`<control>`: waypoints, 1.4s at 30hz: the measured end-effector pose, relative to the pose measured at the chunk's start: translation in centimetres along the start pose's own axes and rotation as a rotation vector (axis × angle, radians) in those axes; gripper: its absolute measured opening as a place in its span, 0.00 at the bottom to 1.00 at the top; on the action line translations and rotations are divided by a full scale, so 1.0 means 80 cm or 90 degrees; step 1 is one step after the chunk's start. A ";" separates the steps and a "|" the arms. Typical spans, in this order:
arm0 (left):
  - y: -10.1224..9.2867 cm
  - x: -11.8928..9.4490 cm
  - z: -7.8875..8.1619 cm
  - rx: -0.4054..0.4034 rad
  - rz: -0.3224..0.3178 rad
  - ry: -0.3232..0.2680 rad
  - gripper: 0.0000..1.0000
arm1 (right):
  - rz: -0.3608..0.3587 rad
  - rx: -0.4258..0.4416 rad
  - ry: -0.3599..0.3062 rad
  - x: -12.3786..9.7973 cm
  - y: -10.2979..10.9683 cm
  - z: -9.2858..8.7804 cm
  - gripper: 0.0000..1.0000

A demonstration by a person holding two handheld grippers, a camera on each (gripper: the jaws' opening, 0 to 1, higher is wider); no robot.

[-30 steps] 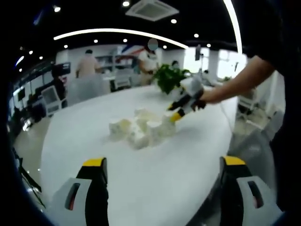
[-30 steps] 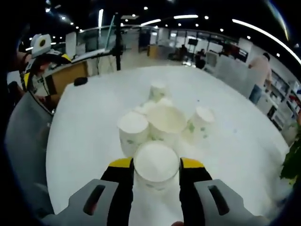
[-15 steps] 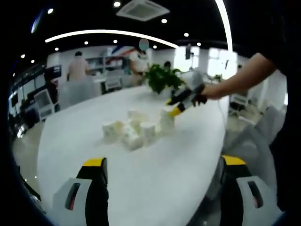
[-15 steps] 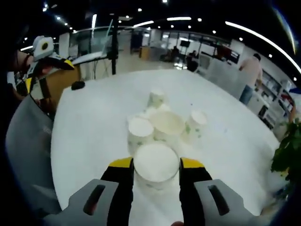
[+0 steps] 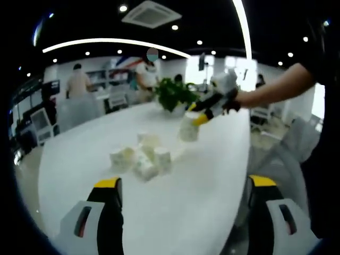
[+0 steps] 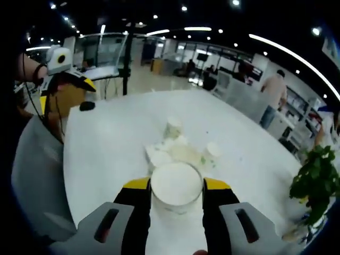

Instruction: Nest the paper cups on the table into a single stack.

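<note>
A white paper cup with a faint green print (image 6: 176,187) sits clamped between the yellow-tipped jaws of the right gripper (image 6: 177,192), mouth turned toward the camera and held up off the white oval table (image 6: 106,143). In the left gripper view the same cup (image 5: 188,127) hangs in the air under that gripper (image 5: 203,112), above the table (image 5: 79,159) and to the side of the remaining cups, with a person's bare forearm (image 5: 273,87) reaching in behind it.

The left gripper (image 5: 180,183) has its jaws spread wide with nothing between them, hovering over the near edge of the table. In the right gripper view it (image 6: 66,79) shows by the table's far left edge, and from there I cannot tell how its jaws stand.

The cluster of loose white paper cups (image 6: 178,149) stands near the middle of the table, just beyond the held cup in the right gripper view; some are upright, and one (image 6: 172,127) stands at the far side of the cluster. The left gripper view shows the cluster (image 5: 142,159) between the open jaws and the lifted cup, its cups close together; whether they touch is too blurred to say.

A green leafy potted plant (image 5: 172,94) stands at the far end of the table from the left gripper. A small dark object (image 6: 86,105) lies near the table's left edge. People (image 5: 78,84) stand beyond the table.
</note>
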State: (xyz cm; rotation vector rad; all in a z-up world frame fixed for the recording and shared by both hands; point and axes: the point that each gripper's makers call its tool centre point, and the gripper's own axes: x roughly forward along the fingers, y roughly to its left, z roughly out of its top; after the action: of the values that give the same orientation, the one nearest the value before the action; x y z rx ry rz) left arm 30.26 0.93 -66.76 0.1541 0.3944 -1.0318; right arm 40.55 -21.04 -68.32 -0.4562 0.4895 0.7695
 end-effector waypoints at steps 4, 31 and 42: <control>0.000 0.007 0.007 0.010 -0.010 -0.002 0.96 | 0.000 0.001 -0.006 -0.011 0.006 0.005 0.34; 0.000 0.028 0.013 -0.003 -0.053 -0.010 0.91 | 0.027 0.037 -0.155 -0.058 0.103 0.111 0.34; -0.013 0.028 0.018 -0.002 -0.070 -0.016 0.91 | 0.016 0.081 -0.221 -0.077 0.121 0.145 0.34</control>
State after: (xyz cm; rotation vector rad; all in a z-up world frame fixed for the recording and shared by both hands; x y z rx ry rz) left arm 30.70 -1.86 -66.21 0.1175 0.3854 -1.1401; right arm 32.40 -11.81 -57.59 -0.1919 0.2175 0.8175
